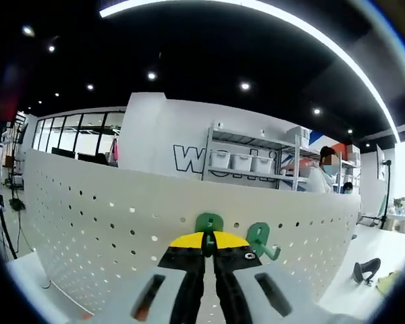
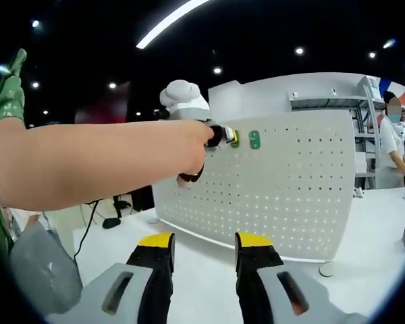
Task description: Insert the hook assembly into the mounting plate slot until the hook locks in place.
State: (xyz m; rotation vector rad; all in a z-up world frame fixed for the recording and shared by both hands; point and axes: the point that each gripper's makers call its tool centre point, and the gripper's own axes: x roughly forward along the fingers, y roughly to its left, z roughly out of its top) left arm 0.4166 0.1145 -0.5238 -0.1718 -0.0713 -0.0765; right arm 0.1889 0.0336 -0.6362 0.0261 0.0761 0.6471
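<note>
Left hand-held gripper (image 1: 210, 248) pinches a green hook (image 1: 208, 226) against the white pegboard (image 1: 88, 216), near its top edge, just beside a second green hook (image 1: 262, 241) already hanging there. Right hand-held gripper (image 2: 204, 250) hovers spread and empty above the worktop (image 2: 202, 246), well apart from the pegboard. Seating looks unfinished. If the hook meets the holes tilted, its tabs may jam or skid off, and a hard push could tip the freestanding pegboard backward.

Two green hooks (image 1: 209, 226) (image 1: 260, 240), one white pegboard (image 1: 94, 223), two grippers (image 1: 209, 253) (image 2: 204, 244), three shelf bins (image 1: 241, 161).
</note>
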